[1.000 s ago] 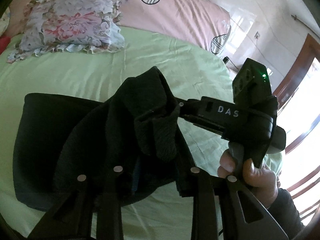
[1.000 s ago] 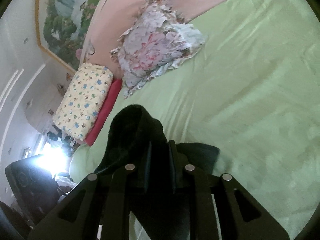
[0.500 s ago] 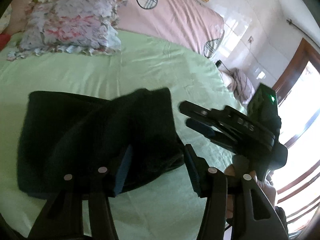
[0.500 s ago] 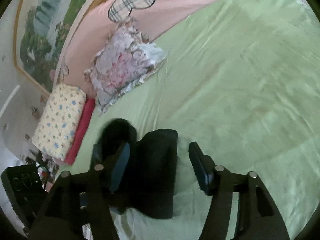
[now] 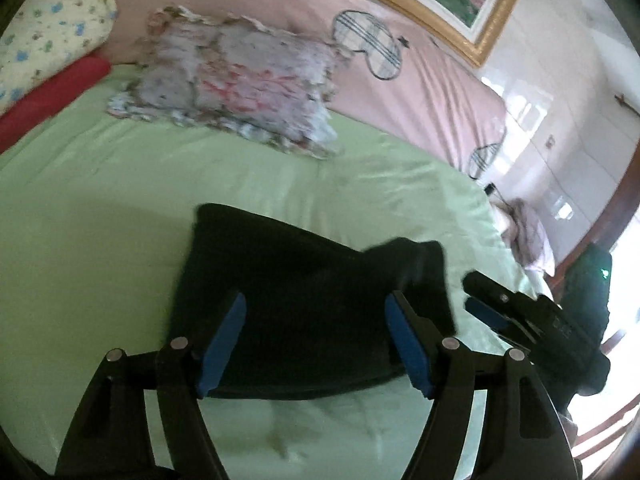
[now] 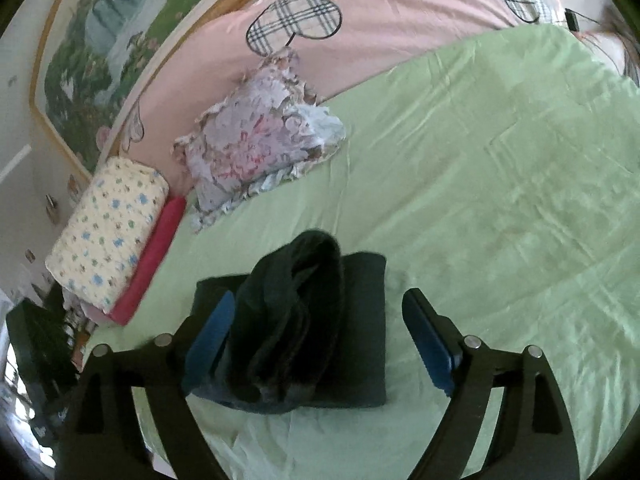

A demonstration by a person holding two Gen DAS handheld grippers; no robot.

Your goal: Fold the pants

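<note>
The dark fabric pants [image 6: 304,332] lay folded on the green bed sheet [image 6: 500,208]. Left tongs [image 5: 320,340] and right tongs [image 6: 320,340] stood apart, holding nothing. Risk: the bulging top layer could slump and unfold.
</note>
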